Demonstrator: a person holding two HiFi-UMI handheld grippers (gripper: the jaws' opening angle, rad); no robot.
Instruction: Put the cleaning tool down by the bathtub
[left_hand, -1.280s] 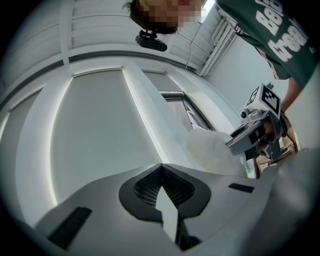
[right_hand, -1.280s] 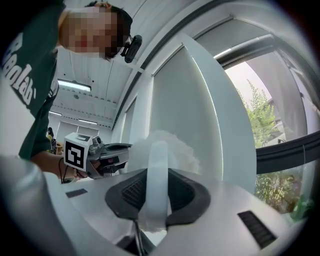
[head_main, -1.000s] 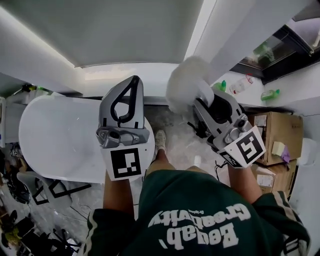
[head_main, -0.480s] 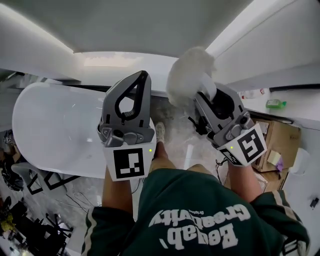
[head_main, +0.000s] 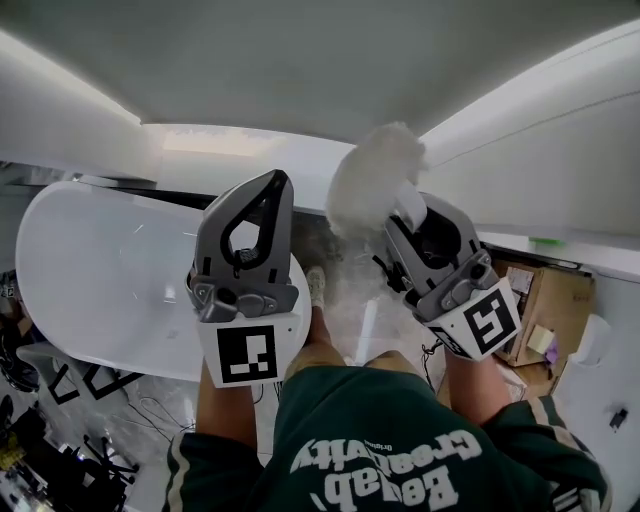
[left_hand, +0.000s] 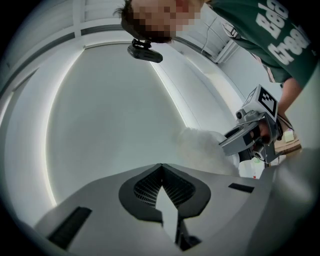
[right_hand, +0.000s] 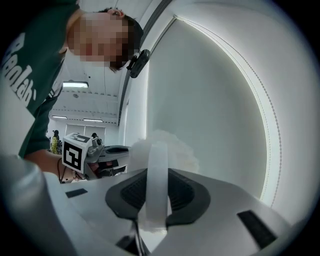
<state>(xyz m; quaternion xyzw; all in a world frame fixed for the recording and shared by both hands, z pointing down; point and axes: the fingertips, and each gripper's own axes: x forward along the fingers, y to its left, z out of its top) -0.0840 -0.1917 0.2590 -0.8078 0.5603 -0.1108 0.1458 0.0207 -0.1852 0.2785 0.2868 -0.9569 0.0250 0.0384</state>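
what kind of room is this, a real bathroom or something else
Probably a bathroom set up in a lab or storeroom, not a home. There's a white freestanding bathtub and a fluffy white cleaning tool, but cardboard boxes are stacked close beside them.

The left gripper (head_main: 273, 181) hides part of the bathtub (head_main: 100, 270); floor clutter (head_main: 45, 445) is too small to tell.

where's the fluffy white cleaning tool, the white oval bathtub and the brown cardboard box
fluffy white cleaning tool (head_main: 375, 180), head view, middle of its fluffy head
white oval bathtub (head_main: 100, 270), head view, bare inner wall
brown cardboard box (head_main: 562, 298), head view, bare brown surface
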